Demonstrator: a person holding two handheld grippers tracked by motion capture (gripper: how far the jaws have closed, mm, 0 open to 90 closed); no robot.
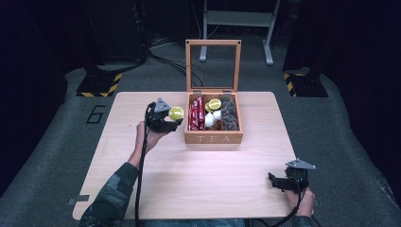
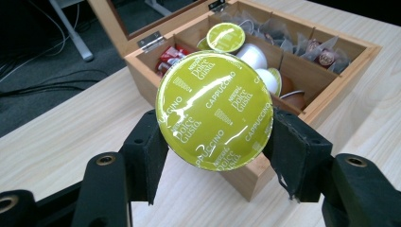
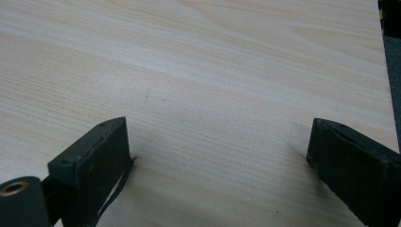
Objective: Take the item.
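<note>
I see a light wooden table [image 1: 198,184] standing on grey carpet floor [image 1: 42,156]. A number 6 [image 1: 96,114] is marked on the floor. Yellow-black striped plates [image 1: 100,85] lie at dark stands, and a grey metal frame [image 1: 236,19] stands behind. The room is dark around.

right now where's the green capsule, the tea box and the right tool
green capsule [image 2: 215,109]: left gripper view, middle of its foil lid
tea box [image 1: 213,138]: high view, front wall with the lettering
right tool [image 3: 217,165]: right gripper view, midway between its open jaws
</note>
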